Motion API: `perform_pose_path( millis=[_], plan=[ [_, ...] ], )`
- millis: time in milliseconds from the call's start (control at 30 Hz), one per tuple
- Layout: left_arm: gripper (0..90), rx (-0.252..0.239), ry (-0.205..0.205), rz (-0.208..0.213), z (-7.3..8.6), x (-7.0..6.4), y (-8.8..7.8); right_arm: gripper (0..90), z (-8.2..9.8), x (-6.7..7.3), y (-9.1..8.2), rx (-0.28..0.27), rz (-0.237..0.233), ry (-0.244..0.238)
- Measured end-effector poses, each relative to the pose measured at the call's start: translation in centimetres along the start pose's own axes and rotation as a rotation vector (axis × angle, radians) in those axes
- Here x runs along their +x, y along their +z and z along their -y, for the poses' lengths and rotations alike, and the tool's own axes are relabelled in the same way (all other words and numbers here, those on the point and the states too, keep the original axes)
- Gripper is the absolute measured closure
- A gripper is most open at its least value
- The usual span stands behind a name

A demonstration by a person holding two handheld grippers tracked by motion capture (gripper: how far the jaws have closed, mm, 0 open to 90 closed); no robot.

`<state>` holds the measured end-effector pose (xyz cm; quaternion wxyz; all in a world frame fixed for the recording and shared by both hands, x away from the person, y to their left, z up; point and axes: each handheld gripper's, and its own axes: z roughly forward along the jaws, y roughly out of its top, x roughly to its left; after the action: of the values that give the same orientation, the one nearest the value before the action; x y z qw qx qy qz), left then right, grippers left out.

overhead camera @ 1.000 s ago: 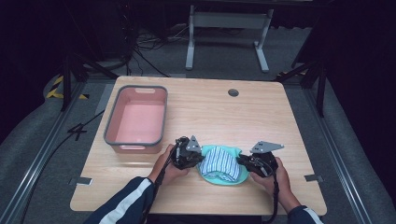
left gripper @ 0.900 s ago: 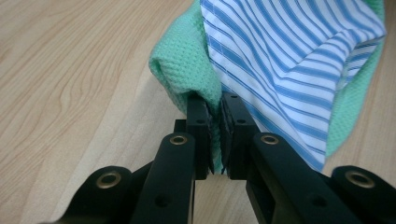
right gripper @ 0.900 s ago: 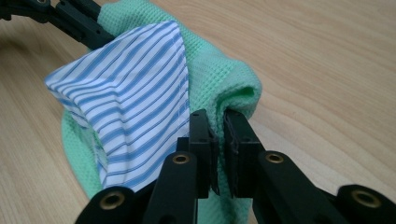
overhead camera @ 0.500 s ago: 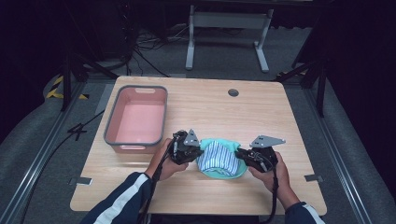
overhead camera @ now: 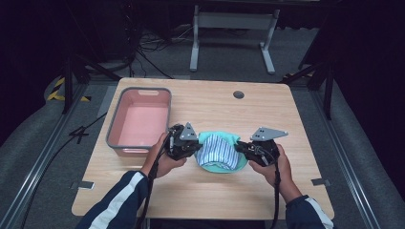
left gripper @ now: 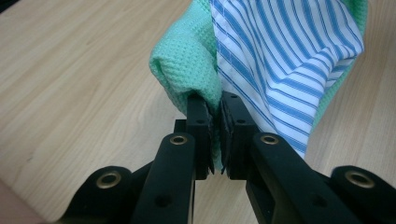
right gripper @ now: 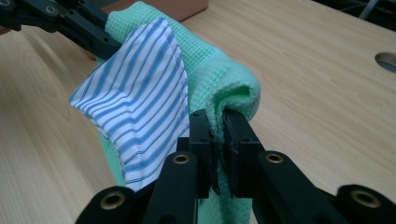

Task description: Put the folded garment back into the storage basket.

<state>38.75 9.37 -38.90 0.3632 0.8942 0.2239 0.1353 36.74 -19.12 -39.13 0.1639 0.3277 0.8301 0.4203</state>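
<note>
A green waffle-weave cloth (overhead camera: 232, 140) with a blue-and-white striped cloth (overhead camera: 217, 151) lying on it sits at the table's front middle. My left gripper (overhead camera: 195, 149) is shut on the bundle's left edge; in the left gripper view the jaws pinch green cloth (left gripper: 187, 60) beside the striped cloth (left gripper: 285, 51). My right gripper (overhead camera: 240, 148) is shut on the right edge; the right gripper view has green cloth (right gripper: 231, 81) folded over the jaws and the striped cloth (right gripper: 140, 98) sagging to their left. The left gripper (right gripper: 91, 32) appears across the bundle there.
A pink bin with a grey rim (overhead camera: 114, 125) stands on the table left of the left hand. A round cable hole (overhead camera: 239, 94) sits near the far edge. Bare wood (overhead camera: 286, 109) lies behind and to the right of the cloths.
Both grippers have moved slightly away from the person with the cloth bundle and lifted its edges; the bundle now hangs between them more bunched.
</note>
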Motion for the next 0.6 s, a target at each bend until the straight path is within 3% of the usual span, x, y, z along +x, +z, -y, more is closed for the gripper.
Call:
perform_pose_path(
  millis=[533,600],
  plan=[
    [83.4,-0.035,-0.001,-0.08,-0.8,2.3,-4.3,82.7,-5.2,1.2,0.6,-0.045,-0.02,-0.067],
    [83.4,-0.039,-0.019,-0.084,-0.9,2.8,-4.8,82.8,-5.7,1.4,0.7,-0.046,-0.023,-0.073]
  ],
)
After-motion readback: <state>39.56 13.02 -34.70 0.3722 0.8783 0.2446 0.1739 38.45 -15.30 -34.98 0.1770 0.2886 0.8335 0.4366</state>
